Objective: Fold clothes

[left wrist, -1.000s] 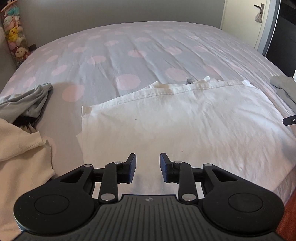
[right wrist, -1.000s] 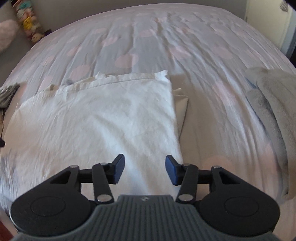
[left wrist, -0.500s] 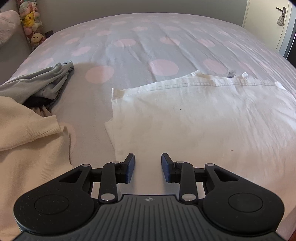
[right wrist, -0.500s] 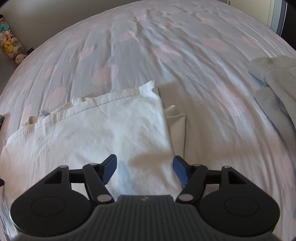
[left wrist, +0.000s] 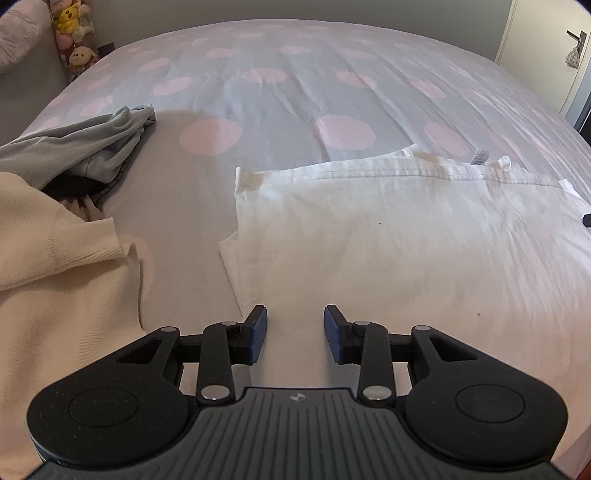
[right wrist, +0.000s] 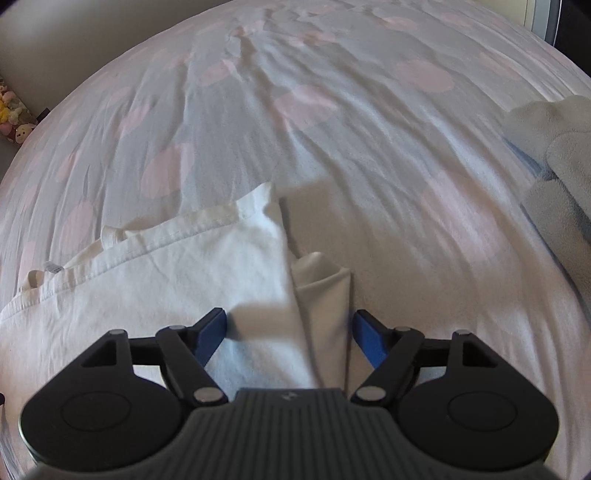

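The white shirt [left wrist: 406,236], flat on the bed [left wrist: 295,96], looks light and limp: left gripper [left wrist: 295,334] open at its 9 o'clock edge, right gripper [right wrist: 290,338], just widened, empty over its 3 o'clock edge, each best pinching a near corner.

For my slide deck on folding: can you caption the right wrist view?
Open right tool poised over the folded edge of a white garment on a pink-dotted bedspread.

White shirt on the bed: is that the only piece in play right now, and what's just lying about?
In play:
white shirt
left gripper
right gripper

Lying about:
cream sweater
grey garment
pale fleece
plush toys
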Tool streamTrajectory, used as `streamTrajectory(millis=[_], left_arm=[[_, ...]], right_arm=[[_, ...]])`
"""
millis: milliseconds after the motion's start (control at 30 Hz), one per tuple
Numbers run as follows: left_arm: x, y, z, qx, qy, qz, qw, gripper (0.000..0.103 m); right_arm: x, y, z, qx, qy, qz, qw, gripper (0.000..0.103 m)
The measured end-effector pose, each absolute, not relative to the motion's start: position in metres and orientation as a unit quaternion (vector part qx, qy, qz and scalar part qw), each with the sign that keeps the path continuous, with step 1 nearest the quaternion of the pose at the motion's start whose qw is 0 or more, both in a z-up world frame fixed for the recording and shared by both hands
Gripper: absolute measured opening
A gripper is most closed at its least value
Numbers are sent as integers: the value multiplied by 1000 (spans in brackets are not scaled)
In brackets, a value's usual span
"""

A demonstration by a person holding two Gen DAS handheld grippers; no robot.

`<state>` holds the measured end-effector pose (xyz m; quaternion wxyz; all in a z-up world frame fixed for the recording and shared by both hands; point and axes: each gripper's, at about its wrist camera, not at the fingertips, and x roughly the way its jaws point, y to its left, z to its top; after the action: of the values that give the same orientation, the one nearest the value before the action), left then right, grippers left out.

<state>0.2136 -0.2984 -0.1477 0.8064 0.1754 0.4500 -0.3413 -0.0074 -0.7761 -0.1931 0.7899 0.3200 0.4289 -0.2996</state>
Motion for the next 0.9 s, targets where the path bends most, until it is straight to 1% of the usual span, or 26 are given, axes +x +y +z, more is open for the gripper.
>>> streamTrajectory(millis=[67,133,167,200,233,267,300,333,367,600,900], left_arm=[[214,-299,-149,176,449,-341,807,32],[214,-301,-150,180,447,-340,808,33],[215,-302,-150,181,446,-339,808,33],[215,-302,-150,180,446,-339,809,33],[215,-302,-150,180,445,-339,809,34],[216,-302,-150,180,445,-339,809,34],[216,-302,-150,180,445,-339,809,34],[216,-302,-150,179,445,-339,809,35],[217,-302,-150,179,445,-339,810,35],[217,-294,-143,162,442,-345,812,35],[213,-281,-128,121,429,-379,811,34]], right_arm=[[-6,-777,-197,320,427,-299,792,78],[-1,-776,-199,308,428,-297,796,75],[1,-774,-198,302,430,-295,798,69],[3,-773,-198,298,431,-290,801,65],[4,-772,-197,298,432,-284,802,56],[4,-771,-195,303,431,-276,804,44],[5,-771,-193,307,431,-268,805,38],[5,-770,-190,312,430,-260,806,23],[5,-769,-187,315,430,-253,807,18],[13,-737,-138,304,435,-211,821,14],[51,-653,-65,313,434,-143,833,12]])
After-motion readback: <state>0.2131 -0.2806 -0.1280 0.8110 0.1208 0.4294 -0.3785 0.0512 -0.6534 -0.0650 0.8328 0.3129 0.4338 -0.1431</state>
